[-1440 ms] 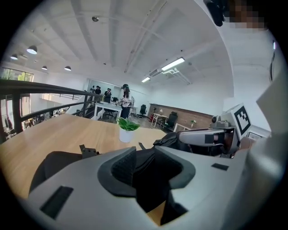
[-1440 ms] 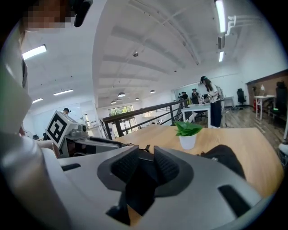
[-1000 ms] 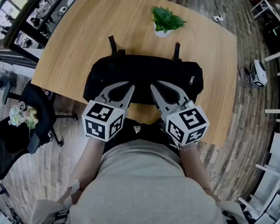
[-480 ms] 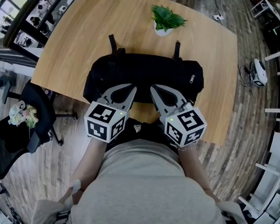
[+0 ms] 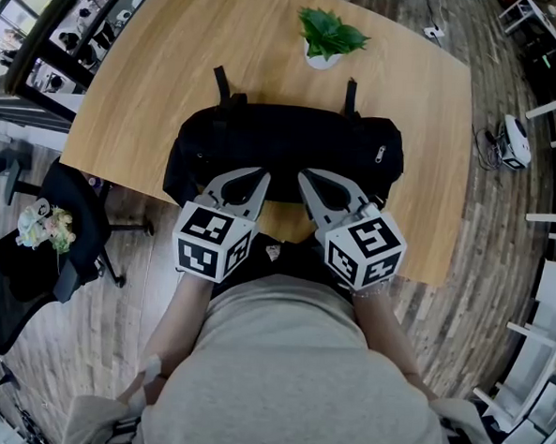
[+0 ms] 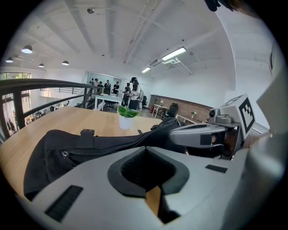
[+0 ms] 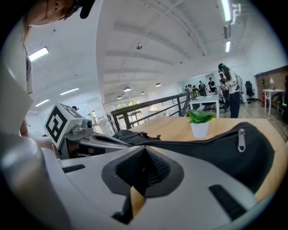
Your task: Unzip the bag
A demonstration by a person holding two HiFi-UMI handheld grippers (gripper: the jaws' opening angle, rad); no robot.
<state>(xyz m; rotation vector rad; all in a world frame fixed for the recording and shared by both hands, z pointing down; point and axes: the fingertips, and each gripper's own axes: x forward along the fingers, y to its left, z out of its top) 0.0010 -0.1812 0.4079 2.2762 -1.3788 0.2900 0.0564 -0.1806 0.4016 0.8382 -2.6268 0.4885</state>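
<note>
Bag point(image 5: 283, 146) is lying along the near edge of the worktop point(image 5: 146, 77), at its middle. Left gripper point(image 5: 260, 176) and right gripper point(image 5: 304, 178) are sitting side by side, tips at the bag's near side. Both are holding their jaws closed together; pinched fabric cannot be confirmed. Plant point(image 5: 329, 36) is standing behind the bag, near the far edge.

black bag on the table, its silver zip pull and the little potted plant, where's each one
black fabric bag point(image 5: 287, 144), head view, middle of its top panel.
silver metal zipper pull point(image 7: 241, 140), right gripper view, the hanging tab.
green leafy plant in a white pot point(image 5: 332, 34), head view, on the leaves.
</note>
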